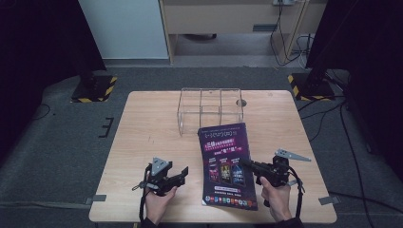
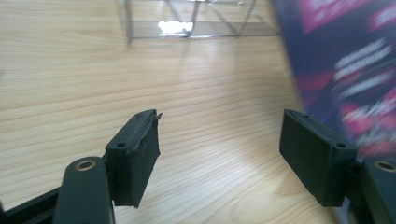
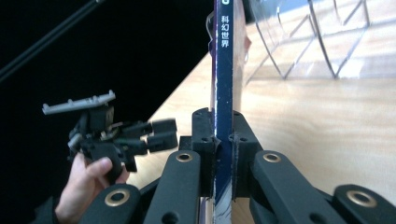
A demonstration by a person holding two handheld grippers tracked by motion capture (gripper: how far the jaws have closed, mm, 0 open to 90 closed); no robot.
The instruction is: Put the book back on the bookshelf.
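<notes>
The right gripper [image 1: 243,163] clamps the purple magazine's [image 1: 226,164] spine edge. At its twelve o'clock stands a clear acrylic rack [image 1: 210,110], its compartments empty. The left gripper [image 1: 183,173], at nine o'clock, has its jaws apart around nothing.

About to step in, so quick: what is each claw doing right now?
Left claw: open, nothing between its jaws.
Right claw: shut on the magazine, gripping it by its spine edge.

Light wooden table [image 1: 142,142] on grey carpet [image 1: 57,156]; black curtains [image 1: 38,38] at sides; pale wall panel [image 1: 123,28] behind.
</notes>
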